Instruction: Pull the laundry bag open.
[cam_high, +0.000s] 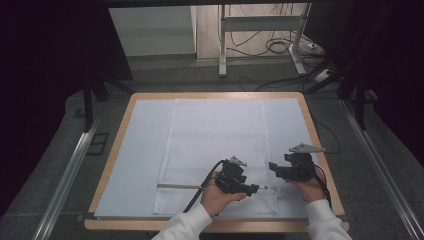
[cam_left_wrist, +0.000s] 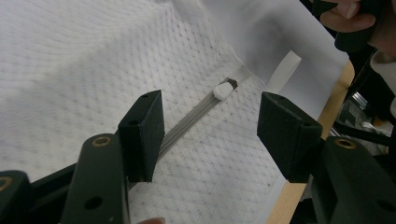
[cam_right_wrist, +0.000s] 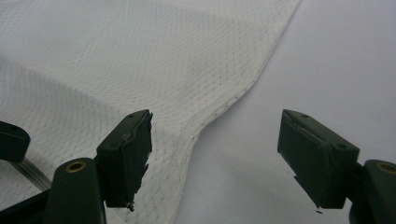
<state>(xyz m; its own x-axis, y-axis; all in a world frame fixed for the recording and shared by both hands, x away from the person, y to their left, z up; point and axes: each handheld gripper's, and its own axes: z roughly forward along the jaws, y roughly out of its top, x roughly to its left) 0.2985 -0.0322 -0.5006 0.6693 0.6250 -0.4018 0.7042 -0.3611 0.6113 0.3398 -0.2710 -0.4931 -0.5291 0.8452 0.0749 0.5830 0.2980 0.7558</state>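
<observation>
A white mesh bag (cam_high: 216, 150) lies flat in the middle of the bench (cam_high: 120, 130), with its zipper (cam_high: 180, 186) running across the lower part of the frame. Just right of that, the left tool (cam_high: 251, 189) is wide and holds nothing. It points at the white zipper pull (cam_left_wrist: 223, 90). I think it is getting ready to grab the pull. At the lower right, the right tool (cam_high: 272, 166) is wide too, over the bag's edge. Next, it may need to pinch the cloth.
</observation>
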